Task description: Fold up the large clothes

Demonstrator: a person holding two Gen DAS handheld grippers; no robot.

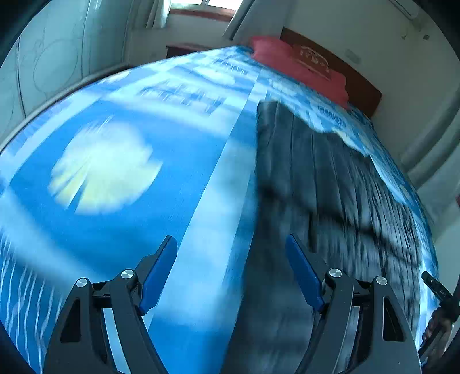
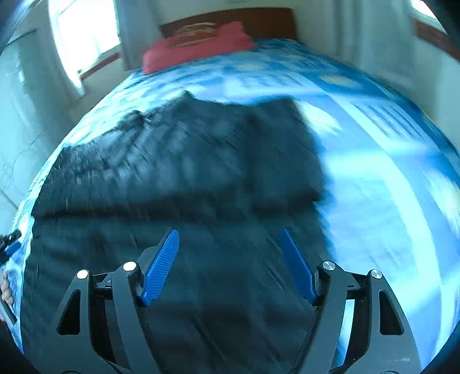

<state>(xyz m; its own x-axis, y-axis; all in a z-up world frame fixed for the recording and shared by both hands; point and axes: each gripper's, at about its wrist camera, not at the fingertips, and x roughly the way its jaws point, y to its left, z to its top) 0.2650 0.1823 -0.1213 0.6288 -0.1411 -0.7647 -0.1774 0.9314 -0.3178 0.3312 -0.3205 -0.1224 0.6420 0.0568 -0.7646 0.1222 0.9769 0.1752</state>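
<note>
Left gripper (image 1: 231, 250): jaws apart, nothing between them, above the bedspread (image 1: 115, 244) just beside the garment's edge. Right gripper (image 2: 230, 243): jaws apart, empty, over the garment itself. One dark striped garment (image 2: 172, 172) lies spread on the bed, blurred, nothing on top of it. Beyond: one red pillow (image 2: 198, 47), one wooden headboard (image 2: 258, 20), two windows.

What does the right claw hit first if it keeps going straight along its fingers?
Most likely the dark garment spread on the blue bedspread. The right claw is open and empty, angled down over the cloth, with nothing else in line. The frame is motion-blurred, so depth is unclear.
</note>
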